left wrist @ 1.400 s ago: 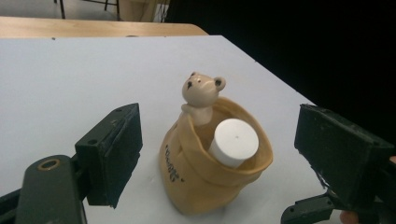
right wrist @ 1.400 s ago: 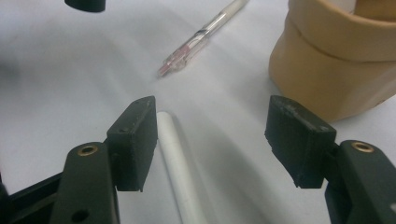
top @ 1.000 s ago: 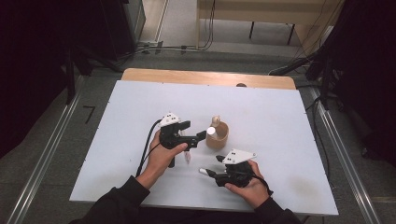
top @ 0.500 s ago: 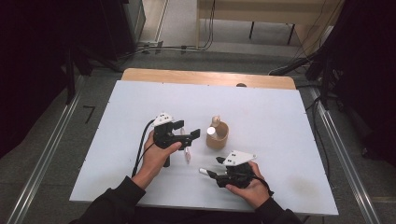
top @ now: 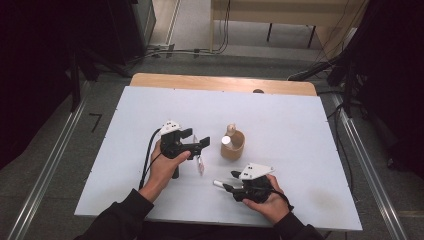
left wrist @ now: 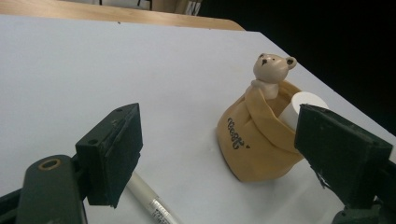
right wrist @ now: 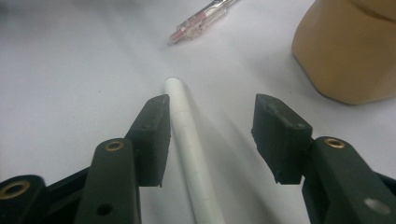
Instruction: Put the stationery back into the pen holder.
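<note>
- Right hand-held gripper (right wrist: 210, 121) sits low over the table (top: 150, 105), jaws part open and just now closing, with the white pen (right wrist: 189, 140) between them but not yet pinched.
- Pen's long axis runs straight ahead along the jaws, hugging the left jaw.
- Left hand-held gripper (left wrist: 219, 144), open and empty, is farther off, facing the bear-shaped holder (left wrist: 259, 140).

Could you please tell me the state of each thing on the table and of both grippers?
Bear pot: upright, a white cylinder stands inside.
White pen: lying flat between the right gripper's jaws, not yet pinched.
Clear pen: lying flat, untouched.
Left gripper: open, holds nothing.
Right gripper: open around the white pen; its jaws have just been closing.
</note>
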A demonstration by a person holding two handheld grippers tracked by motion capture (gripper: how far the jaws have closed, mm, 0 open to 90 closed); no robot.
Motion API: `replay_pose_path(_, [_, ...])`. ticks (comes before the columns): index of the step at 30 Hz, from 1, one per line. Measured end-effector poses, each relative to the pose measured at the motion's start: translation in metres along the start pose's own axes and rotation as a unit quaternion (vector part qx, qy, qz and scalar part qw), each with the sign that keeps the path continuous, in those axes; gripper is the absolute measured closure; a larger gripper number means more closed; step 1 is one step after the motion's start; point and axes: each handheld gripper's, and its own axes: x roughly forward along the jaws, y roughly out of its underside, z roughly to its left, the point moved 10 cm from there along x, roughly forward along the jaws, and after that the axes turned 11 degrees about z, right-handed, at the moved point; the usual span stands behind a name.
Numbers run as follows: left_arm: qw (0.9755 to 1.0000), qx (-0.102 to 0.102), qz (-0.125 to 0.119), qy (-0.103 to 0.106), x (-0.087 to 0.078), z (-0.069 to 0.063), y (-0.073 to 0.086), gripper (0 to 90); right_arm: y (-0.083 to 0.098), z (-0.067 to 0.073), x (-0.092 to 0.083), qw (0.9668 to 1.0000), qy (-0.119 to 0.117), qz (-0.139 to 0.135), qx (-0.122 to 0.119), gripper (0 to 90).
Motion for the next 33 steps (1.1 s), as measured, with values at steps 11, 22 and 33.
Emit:
replay_pose_path(11, [0.9999, -0.012, -0.001, -0.001, -0.0009, 0.0055, 0.0004, 16.4, 0.0057, 0.0063, 0.0075, 0.9996, -0.004, 0.019, -0.022, 52.0])
replay_pose_path(22, [0.9999, -0.013, 0.001, -0.001, -0.0003, 0.0057, 0.0012, 16.5, 0.0067, 0.0063, 0.0094, 0.9994, 0.003, 0.020, -0.029, 55.7])
replay_pose_path(33, [0.9999, -0.013, 0.003, 0.002, 0.0002, 0.0039, 0.0019, 16.6, 0.0068, 0.0088, 0.0095, 0.9992, -0.002, 0.020, -0.035, 64.4])
